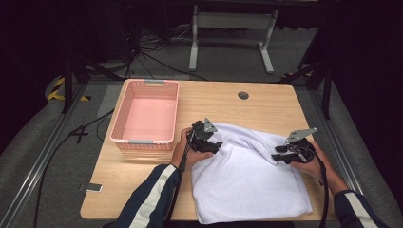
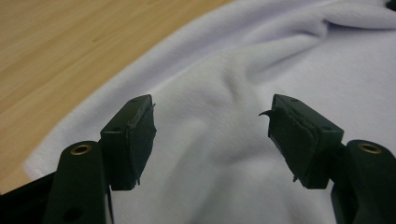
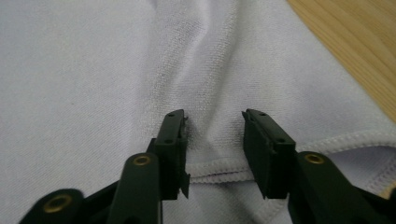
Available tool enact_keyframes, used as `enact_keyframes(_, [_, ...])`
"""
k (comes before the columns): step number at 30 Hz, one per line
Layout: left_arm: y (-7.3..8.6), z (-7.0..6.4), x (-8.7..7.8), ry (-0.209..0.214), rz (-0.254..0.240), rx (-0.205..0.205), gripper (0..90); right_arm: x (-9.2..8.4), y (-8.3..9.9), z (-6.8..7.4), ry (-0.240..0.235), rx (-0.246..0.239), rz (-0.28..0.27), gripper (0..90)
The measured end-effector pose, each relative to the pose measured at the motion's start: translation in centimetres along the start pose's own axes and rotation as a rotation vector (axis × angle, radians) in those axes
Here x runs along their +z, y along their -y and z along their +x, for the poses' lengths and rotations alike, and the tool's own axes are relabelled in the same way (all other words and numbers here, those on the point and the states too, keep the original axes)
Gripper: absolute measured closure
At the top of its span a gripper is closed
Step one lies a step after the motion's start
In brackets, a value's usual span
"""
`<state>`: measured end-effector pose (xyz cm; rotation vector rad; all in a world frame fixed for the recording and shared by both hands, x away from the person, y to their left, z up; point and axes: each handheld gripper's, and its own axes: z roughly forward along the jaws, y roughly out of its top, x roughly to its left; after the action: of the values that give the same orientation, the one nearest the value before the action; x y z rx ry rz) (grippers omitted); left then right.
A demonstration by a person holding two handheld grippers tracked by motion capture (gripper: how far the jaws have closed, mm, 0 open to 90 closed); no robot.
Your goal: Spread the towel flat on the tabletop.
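High view, left to right. A pink basket (image 1: 145, 114) stands at the far left of the wooden surface (image 1: 266, 104), its near wall close to the person's left hand (image 1: 183, 151); bare wood lies in front of it down to the near edge and along the far edge toward a round dark grommet (image 1: 243, 95). The left gripper (image 1: 213, 145) hangs over the far left corner of a white towel (image 1: 247, 185), which covers the near right part of the surface and reaches its near edge. In the left gripper view the left gripper (image 2: 212, 135) is released, jaws set wide apart above a rumpled fold of the towel (image 2: 224, 70), with nothing pinched; the towel's curved edge runs diagonally against bare wood at upper left. The right gripper (image 1: 278, 156) sits at the towel's far right corner, held by the right hand (image 1: 311, 164), with a narrow strip of wood between the towel and the surface's right edge. In the right gripper view the right gripper (image 3: 215, 149) is also released, its jaws parted astride a raised crease of the towel (image 3: 93, 70), just behind the stitched hem (image 3: 219, 168), the pads not pressing the cloth.
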<state>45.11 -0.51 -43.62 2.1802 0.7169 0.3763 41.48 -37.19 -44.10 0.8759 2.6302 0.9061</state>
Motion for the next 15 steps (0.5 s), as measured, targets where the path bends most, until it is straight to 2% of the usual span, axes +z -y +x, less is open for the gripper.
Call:
enact_keyframes(2, [-0.3,0.4,0.4,-0.013,0.000,-0.008,31.8,-0.1,0.1,0.0,0.009,-0.028,-0.010,81.5])
enact_keyframes(3, [-0.4,0.6,0.5,-0.009,-0.004,-0.023,32.1,-0.3,0.1,0.0,0.016,-0.040,-0.010,84.9])
enact_keyframes(6, [-0.6,1.0,0.7,-0.047,-0.003,-0.015,33.1,-1.0,0.0,0.0,0.048,-0.056,-0.016,87.1])
enact_keyframes(7, [-0.6,1.1,0.9,-0.039,0.000,-0.023,32.0,-1.6,-0.1,-0.2,0.087,-0.060,-0.023,87.2])
enact_keyframes(9, [-0.8,1.6,1.3,-0.054,0.006,-0.032,31.8,-2.4,-0.2,-0.5,0.084,-0.043,-0.056,87.1])
enact_keyframes(10, [-0.8,1.8,1.4,-0.054,0.001,-0.039,31.7,-2.8,-0.2,-0.7,0.107,-0.043,-0.068,87.1])
enact_keyframes(12, [-0.9,2.1,1.9,-0.088,0.016,-0.042,31.6,-3.6,-0.2,-1.2,0.112,-0.017,-0.101,87.0])
enact_keyframes(13, [-0.9,2.1,1.9,-0.088,0.016,-0.042,31.6,-3.9,-0.3,-1.4,0.124,-0.013,-0.112,87.1])
enact_keyframes(14, [-0.8,2.5,2.3,-0.103,0.021,-0.052,31.7,-4.0,-0.4,-1.5,0.152,-0.020,-0.109,87.2])
enact_keyframes(15, [-0.8,2.5,2.3,-0.103,0.021,-0.052,31.6,-4.0,-0.4,-1.5,0.152,-0.020,-0.109,87.2])
